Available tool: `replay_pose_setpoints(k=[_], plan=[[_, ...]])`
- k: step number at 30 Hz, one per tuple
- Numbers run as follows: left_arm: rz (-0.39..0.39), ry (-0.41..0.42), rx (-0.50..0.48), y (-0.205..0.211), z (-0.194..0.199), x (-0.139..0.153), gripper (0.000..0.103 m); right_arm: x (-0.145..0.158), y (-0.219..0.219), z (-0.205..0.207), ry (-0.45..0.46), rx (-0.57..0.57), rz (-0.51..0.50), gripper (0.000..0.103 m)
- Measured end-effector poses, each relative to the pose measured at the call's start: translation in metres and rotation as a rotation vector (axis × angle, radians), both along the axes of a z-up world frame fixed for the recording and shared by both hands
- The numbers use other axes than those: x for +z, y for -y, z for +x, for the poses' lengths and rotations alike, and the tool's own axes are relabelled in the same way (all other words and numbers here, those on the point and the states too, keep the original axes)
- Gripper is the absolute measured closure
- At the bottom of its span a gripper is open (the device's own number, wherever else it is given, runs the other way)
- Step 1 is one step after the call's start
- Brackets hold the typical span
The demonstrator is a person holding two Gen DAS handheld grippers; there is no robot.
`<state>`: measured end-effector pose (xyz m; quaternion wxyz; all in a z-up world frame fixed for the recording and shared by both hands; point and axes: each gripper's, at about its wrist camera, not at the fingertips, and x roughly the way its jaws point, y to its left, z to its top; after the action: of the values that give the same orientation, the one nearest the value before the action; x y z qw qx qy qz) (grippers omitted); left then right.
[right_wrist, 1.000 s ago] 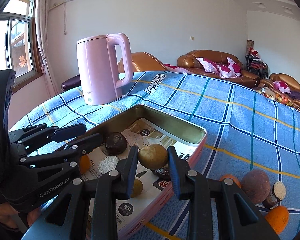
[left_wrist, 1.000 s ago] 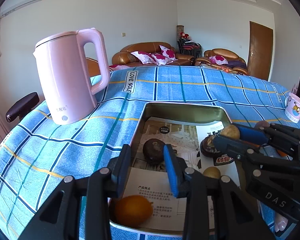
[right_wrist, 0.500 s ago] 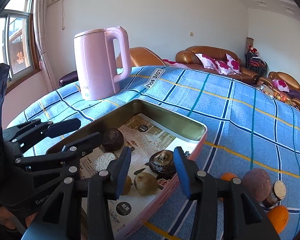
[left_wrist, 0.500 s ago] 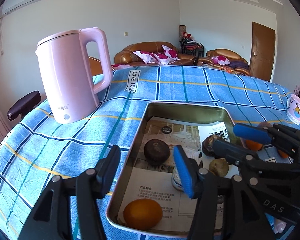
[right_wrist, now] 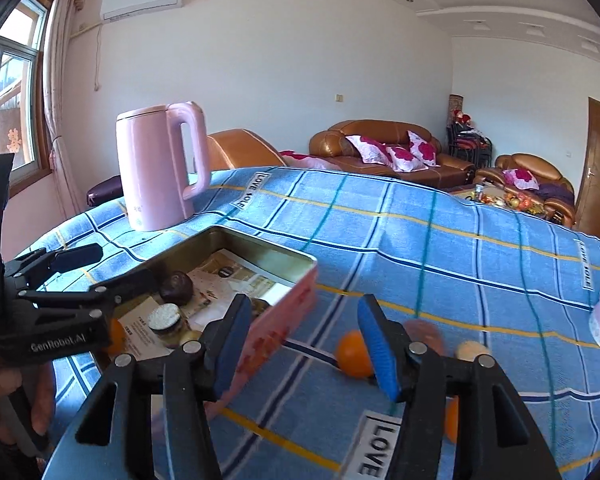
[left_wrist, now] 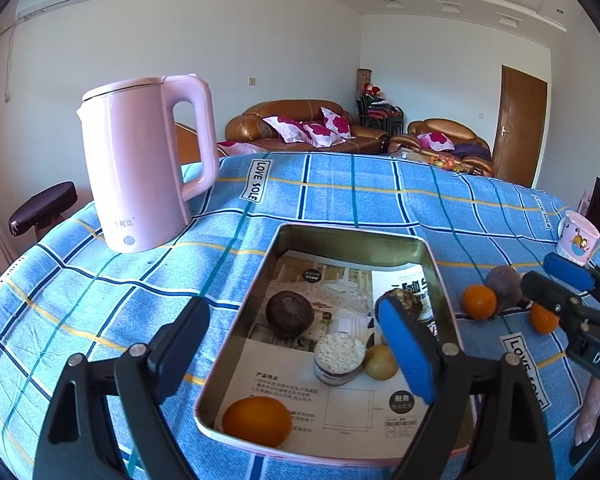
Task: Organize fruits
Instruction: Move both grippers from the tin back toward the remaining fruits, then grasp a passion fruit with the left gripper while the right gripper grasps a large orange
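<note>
The left gripper [left_wrist: 296, 350] is hovering low in the left wrist view over the near end of the metal tray [left_wrist: 352, 232], its jaws opening wide with nothing pressed between the pads. Inside the tray, on printed paper, an orange [left_wrist: 257, 421] is lying at the bottom left corner, a dark round fruit [left_wrist: 289, 314] is sitting nearer the middle, and a cut fruit with a pale face [left_wrist: 337, 356] is resting just beside a small yellowish fruit [left_wrist: 380, 362].

The right gripper [right_wrist: 302, 350] is filling the lower middle of the right wrist view, jaws opening and holding nothing; its left pad is standing in front of the tray's pink outer wall. A loose orange [right_wrist: 352, 354] is showing between the pads on the blue checked cloth [right_wrist: 440, 240] (that part of the frame is blurred). The pink kettle [left_wrist: 140, 168] is standing upright at the upper left, apart from the tray.
</note>
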<state>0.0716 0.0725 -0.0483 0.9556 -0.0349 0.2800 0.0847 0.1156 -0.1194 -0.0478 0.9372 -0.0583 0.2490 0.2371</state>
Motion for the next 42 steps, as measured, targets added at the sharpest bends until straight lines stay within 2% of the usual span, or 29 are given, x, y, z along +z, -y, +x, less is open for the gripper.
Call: replay_pose_setpoints(k=[4, 8, 11, 18, 27, 30, 33, 38, 42], plan=[[0.004, -0.001, -0.031, 0.017, 0.0, 0.0, 0.014, -0.005, 0.051, 0.006, -0.047, -0.139, -0.053, 0.042], [0.019, 0.001, -0.071, 0.038, 0.0, 0.002, 0.014, -0.017, 0.082, 0.017, -0.116, -0.22, -0.075, 0.042], [0.034, 0.001, -0.1, 0.053, 0.001, 0.004, 0.014, -0.024, 0.089, 0.021, -0.162, -0.202, -0.061, 0.042], [0.064, 0.003, -0.147, 0.078, 0.003, 0.005, 0.011, -0.029, 0.08, 0.028, -0.195, -0.173, -0.088, 0.042], [0.079, -0.003, -0.18, 0.092, 0.01, 0.004, 0.01, -0.044, 0.083, 0.047, -0.321, -0.163, -0.062, 0.042], [0.077, -0.003, -0.191, 0.095, 0.011, 0.005, 0.01, -0.045, 0.079, 0.046, -0.322, -0.146, -0.069, 0.054], [0.068, -0.006, -0.209, 0.1, 0.015, 0.008, 0.01, -0.042, 0.08, 0.043, -0.299, -0.166, -0.064, 0.055], [0.064, -0.007, -0.251, 0.116, 0.03, 0.013, 0.01, -0.027, 0.089, 0.04, -0.214, -0.238, -0.049, 0.055], [0.079, -0.044, -0.301, 0.137, 0.051, 0.01, 0.01, -0.022, 0.094, 0.048, -0.188, -0.284, -0.047, 0.055]])
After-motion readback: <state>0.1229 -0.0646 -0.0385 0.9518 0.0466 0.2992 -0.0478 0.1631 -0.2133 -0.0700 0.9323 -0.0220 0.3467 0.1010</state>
